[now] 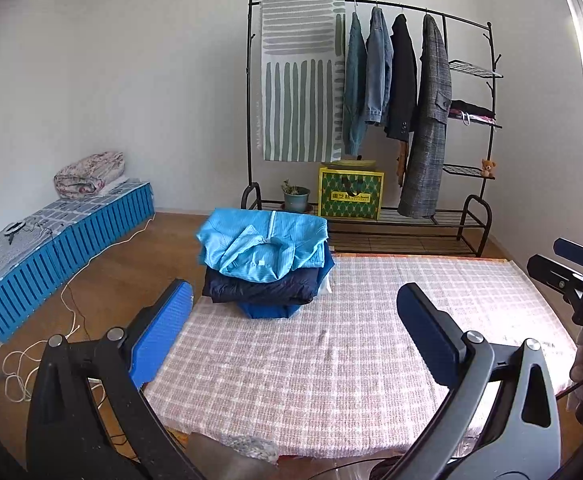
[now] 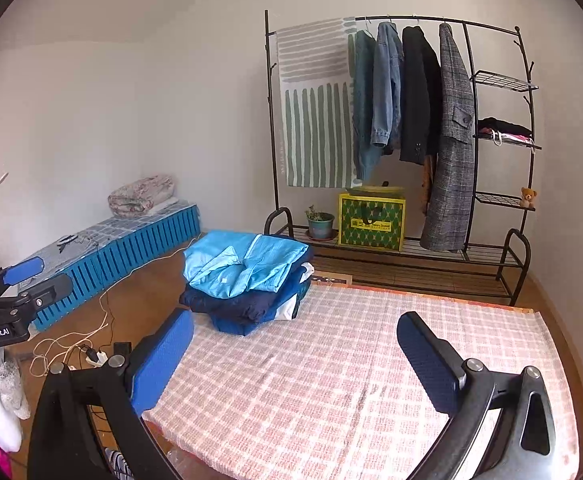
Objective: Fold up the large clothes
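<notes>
A stack of folded clothes [image 1: 265, 266] lies at the far left corner of the pink checked mat [image 1: 371, 340], a light blue jacket [image 2: 243, 266] on top of dark blue pieces. My left gripper [image 1: 295, 320] stands open above the mat's near part, nothing between its blue pads [image 1: 163, 332]. My right gripper [image 2: 295, 344] is open too and holds nothing, over the mat [image 2: 371, 380]. The stack lies beyond and left of both. The right gripper's tips [image 1: 567, 268] show at the right edge of the left wrist view, and the left gripper's tips [image 2: 31, 276] at the left edge of the right wrist view.
A black clothes rack [image 1: 371, 120] with hanging jackets, a striped cloth, a yellow-green bag [image 1: 350, 194] and a potted plant [image 1: 295, 196] stands against the back wall. A blue slatted bench [image 1: 71, 240] with a rolled quilt lies at the left. Cables [image 2: 75, 344] trail on the wooden floor.
</notes>
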Motion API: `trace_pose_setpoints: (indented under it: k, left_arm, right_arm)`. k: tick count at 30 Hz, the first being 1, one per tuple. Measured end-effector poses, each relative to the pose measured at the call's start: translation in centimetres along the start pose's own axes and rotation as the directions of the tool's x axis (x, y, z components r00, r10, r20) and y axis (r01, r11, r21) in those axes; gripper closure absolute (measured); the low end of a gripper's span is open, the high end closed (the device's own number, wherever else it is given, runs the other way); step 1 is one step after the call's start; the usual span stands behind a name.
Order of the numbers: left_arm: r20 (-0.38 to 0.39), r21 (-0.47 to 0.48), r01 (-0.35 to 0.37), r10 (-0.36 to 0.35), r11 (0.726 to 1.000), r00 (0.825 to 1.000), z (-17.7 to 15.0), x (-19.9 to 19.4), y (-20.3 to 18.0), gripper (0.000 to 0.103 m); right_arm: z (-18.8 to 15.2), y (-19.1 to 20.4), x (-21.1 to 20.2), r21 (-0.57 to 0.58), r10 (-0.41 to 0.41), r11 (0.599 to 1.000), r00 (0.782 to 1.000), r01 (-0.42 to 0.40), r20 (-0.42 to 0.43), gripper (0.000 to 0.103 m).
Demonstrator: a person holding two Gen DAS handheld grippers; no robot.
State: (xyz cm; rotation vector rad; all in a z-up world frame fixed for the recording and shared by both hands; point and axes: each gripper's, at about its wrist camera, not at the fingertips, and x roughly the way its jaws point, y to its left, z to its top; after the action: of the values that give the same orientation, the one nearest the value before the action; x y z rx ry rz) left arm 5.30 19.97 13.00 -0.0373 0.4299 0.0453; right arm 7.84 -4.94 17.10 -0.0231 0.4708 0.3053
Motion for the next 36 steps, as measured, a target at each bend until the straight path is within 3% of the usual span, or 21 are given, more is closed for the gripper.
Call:
trace_pose_setpoints:
  k: [10,18,36]
  left_arm:
    - [-0.048,-0.026,-0.075,0.074,0.997,0.996,-2.2,-0.5,-0.6,0.000]
    - [-0.060,0.027,-0.107,0.108,0.994,0.992,-3.0,-0.3,-2.2,0.000]
    - [-0.133,0.038,-0.076,0.080,0.996,0.988,-4.0,3.8,-3.7,0.000]
  right_arm:
    - [-2.2,-0.9,-1.1,-0.017,0.003,1.000,1.000,-0.003,-0.003,0.000]
    - [-2.5,-1.3,-0.6,-0.015,0.006,1.000,1.000,-0.006,-0.012,0.000]
    - [-2.7,-3.9,2.5,0.020,-0.021,1.000,0.999,0.022,-0.047,0.000]
